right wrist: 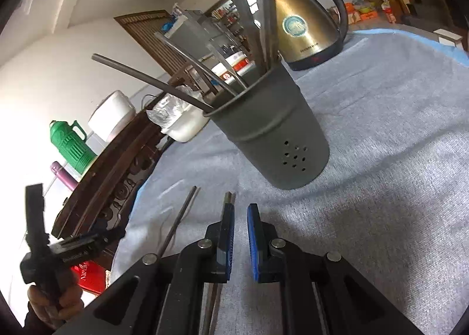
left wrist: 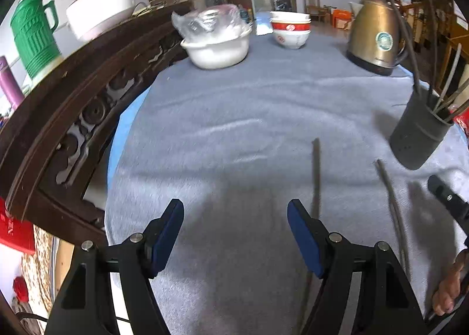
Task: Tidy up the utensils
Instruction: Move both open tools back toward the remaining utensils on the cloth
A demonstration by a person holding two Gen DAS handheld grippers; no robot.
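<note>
Two thin metal sticks lie on the grey cloth (left wrist: 234, 106): one stick (left wrist: 316, 176) just right of my left gripper's right finger, the other stick (left wrist: 390, 197) further right. My left gripper (left wrist: 234, 214) hovers low over the cloth, open and empty. A dark perforated holder (right wrist: 272, 135) stands upright with several utensils in it. My right gripper (right wrist: 241, 217) is in front of it, its blue pads a narrow gap apart with only cloth showing between them. One stick (right wrist: 229, 197) pokes out past its left finger and runs beneath it; the second stick (right wrist: 178, 223) lies to the left.
A gold kettle (left wrist: 378, 33) stands at the back right, with stacked bowls (left wrist: 290, 30) and a white basin holding a plastic bag (left wrist: 217, 47) at the back. A carved dark wooden rail (left wrist: 73, 118) borders the table on the left. A green jug (left wrist: 35, 36) stands beyond it.
</note>
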